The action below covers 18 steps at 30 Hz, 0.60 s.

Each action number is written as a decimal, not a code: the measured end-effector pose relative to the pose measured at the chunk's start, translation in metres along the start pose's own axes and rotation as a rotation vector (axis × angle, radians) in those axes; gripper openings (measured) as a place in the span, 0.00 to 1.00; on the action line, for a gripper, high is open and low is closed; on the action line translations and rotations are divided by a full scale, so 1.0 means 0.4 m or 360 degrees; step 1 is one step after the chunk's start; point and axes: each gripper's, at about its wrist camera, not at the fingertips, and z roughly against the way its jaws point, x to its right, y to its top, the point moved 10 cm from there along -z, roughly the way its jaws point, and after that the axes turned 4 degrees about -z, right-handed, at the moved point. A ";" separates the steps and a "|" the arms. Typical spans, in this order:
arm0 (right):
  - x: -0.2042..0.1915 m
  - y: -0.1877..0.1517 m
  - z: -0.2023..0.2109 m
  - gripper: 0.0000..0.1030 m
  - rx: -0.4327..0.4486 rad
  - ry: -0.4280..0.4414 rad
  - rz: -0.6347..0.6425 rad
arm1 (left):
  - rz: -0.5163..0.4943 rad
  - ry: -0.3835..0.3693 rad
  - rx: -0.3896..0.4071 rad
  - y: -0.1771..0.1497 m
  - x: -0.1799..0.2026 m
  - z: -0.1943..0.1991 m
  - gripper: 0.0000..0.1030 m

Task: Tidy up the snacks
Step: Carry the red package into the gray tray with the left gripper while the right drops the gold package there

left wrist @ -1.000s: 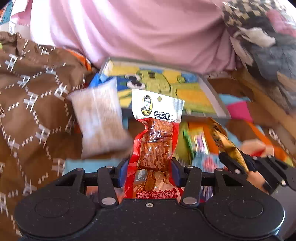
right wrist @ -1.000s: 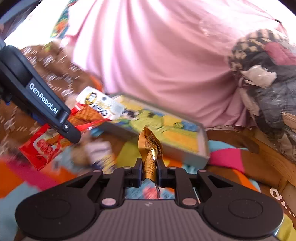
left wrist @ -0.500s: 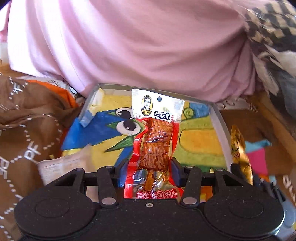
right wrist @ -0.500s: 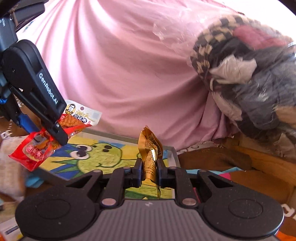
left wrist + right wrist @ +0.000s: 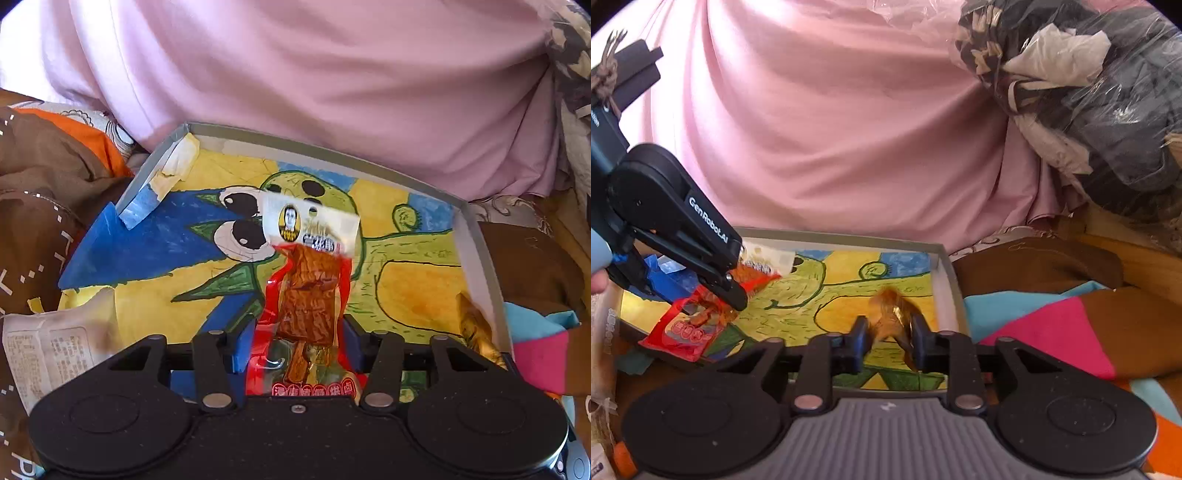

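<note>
A: Left tool (image 5: 301,341)?
B: Parted round a blurred red-and-white dried-tofu packet (image 5: 308,291), above the grey painted box (image 5: 476,236).
A: Right tool (image 5: 889,341)?
B: Parted; crinkled gold foil wrapper (image 5: 892,314) between, blurred, near right corner.

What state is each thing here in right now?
Left gripper: open, red packet between its fingers.
Red packet: blurred, hanging over the tray.
Right gripper: open.
Gold packet: blurred, between the right fingers.
Tray: bare inside.
White packet: outside the tray.
</note>
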 end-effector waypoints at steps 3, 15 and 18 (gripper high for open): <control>-0.014 -0.011 -0.002 0.48 -0.0022 0.0019 0.0020 | 0.0007 0.0007 -0.0011 -0.001 -0.011 -0.010 0.66; -0.021 0.008 0.034 0.95 -0.0008 0.0038 -0.0050 | -0.0025 0.0027 0.0153 -0.009 -0.043 0.097 0.91; -0.021 0.029 0.066 1.00 0.0036 0.0040 -0.0076 | 0.0003 0.0014 0.0224 -0.015 -0.057 0.145 0.94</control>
